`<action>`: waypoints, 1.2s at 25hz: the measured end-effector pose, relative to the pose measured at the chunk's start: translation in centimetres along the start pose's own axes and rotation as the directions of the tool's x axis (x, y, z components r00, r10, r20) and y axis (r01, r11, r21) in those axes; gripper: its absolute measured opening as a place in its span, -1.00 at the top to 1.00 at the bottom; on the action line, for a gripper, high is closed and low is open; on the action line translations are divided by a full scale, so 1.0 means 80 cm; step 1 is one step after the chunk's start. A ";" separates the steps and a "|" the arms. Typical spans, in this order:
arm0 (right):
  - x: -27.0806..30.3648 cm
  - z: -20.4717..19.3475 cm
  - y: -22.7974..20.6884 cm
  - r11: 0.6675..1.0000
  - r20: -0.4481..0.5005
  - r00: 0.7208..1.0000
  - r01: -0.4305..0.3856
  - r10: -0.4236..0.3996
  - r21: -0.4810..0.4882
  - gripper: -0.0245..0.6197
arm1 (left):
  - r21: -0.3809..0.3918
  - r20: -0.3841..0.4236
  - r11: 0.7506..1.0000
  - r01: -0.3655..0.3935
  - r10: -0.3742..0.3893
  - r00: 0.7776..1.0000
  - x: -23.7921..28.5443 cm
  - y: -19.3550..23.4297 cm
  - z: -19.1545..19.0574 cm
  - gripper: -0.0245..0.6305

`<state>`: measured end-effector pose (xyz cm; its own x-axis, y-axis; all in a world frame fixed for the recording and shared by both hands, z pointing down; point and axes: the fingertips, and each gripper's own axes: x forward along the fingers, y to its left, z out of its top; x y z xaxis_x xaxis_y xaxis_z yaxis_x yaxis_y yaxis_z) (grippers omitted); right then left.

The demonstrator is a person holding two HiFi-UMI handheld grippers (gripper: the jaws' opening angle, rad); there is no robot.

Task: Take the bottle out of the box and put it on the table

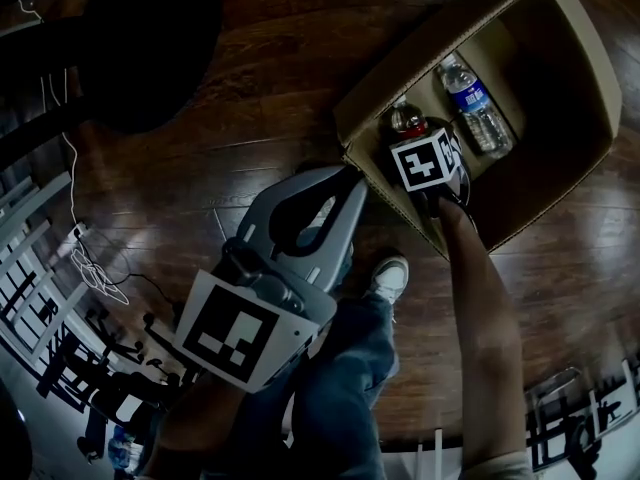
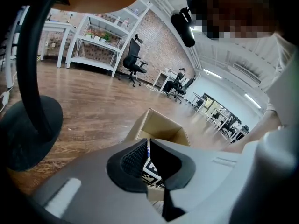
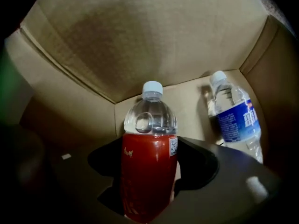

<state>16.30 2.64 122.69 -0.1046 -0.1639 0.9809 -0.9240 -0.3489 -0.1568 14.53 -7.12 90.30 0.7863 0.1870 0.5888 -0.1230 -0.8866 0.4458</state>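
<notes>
Your right gripper's jaws are closed on the red-labelled bottle, one pad against each side of the label, with the clear shoulder and white cap rising above them. That bottle stands upright near the close corner of the cardboard box, which sits open on the wooden floor. The head view shows your right forearm reaching down over the box's near wall. A second, blue-labelled water bottle lies on its side on the box bottom, just beside the one you hold but apparently not touching it. Your left gripper hangs outside the box above the floor. Its jaws are drawn together to a thin slit and hold nothing; only the box and the other gripper's marker cube show through the gap. As I judge it, the grasp is made and the lift is the step in hand, since the bottle is not yet out of the box. Raise it straight up until its base clears the cardboard rim, and keep it upright so it does not pivot between the pads. Stay clear of the lying bottle and the near wall. No table top shows plainly in the head view, so find it before you carry across.
</notes>
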 end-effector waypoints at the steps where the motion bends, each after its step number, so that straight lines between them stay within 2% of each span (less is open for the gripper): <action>1: 0.001 0.000 0.000 1.000 -0.010 1.000 0.007 -0.007 -0.002 -0.10 | 0.009 0.008 1.000 -0.002 0.002 1.000 0.000 0.001 0.001 0.93; 5: -0.007 -0.001 -0.003 1.000 0.002 1.000 0.017 -0.017 0.019 -0.02 | -0.009 -0.040 1.000 -0.014 0.014 0.999 -0.003 0.001 -0.010 0.93; 12: -0.066 0.001 -0.006 0.997 0.114 0.993 -0.016 0.007 0.079 -0.01 | -0.002 -0.012 0.999 -0.033 0.033 0.999 -0.016 -0.021 -0.005 0.93; 17: -0.139 0.031 -0.015 0.993 0.266 0.964 -0.020 -0.010 0.113 0.00 | -0.005 -0.008 0.999 -0.052 0.052 0.999 -0.037 -0.042 0.004 0.93; 20: -0.186 0.038 -0.005 0.993 0.307 0.952 -0.045 0.009 0.111 0.00 | -0.012 0.004 0.998 -0.069 0.069 0.998 -0.058 -0.056 0.011 0.93; 22: -0.219 0.044 0.001 0.992 0.337 0.941 -0.059 0.017 0.113 0.00 | -0.003 0.040 0.997 -0.080 0.080 0.996 -0.071 -0.065 0.021 0.93; 30: -0.365 0.069 0.028 0.989 0.455 0.890 -0.093 0.029 0.118 -0.01 | -0.023 0.104 0.988 -0.151 0.152 0.983 -0.137 -0.110 0.079 0.93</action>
<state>19.31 1.52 93.03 0.0475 -0.5760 0.8161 -0.8601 -0.4390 -0.2597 10.82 -4.06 75.63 0.8172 0.0046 0.5763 -0.2540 -0.8947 0.3673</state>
